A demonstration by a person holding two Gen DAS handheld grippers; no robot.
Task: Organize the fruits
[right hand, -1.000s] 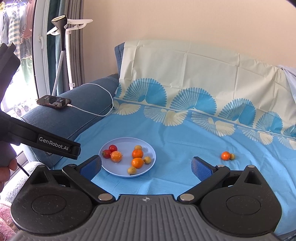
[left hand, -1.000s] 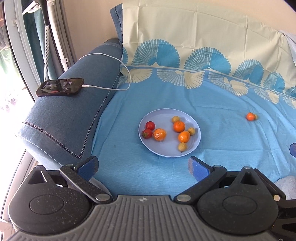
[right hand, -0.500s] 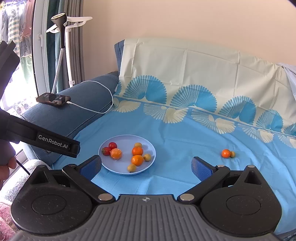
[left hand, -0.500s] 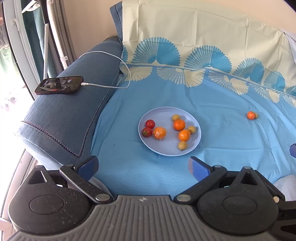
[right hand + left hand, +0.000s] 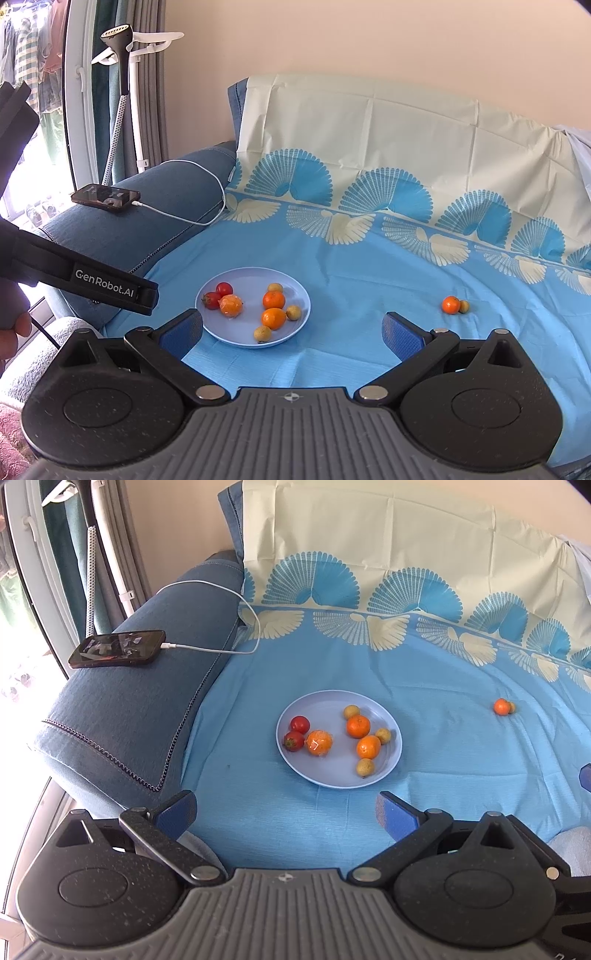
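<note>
Fruit is mostly sitting on the plate [image 5: 391, 760]; a stray orange [image 5: 450, 305] and small yellow fruit [image 5: 463, 306] are lying well apart on the sofa sheet [image 5: 369, 266]. Both tools, left tool [image 5: 286, 808] and right tool [image 5: 293, 328], are hanging wide and empty, having barely shifted, so nothing is being gathered yet.

Bright daylight from the window [image 5: 33, 155] on the left, blown out there. Pics sharp, soft shadows, glare on phone [image 5: 117, 648], heavy fisheye bend + dark corners.
</note>
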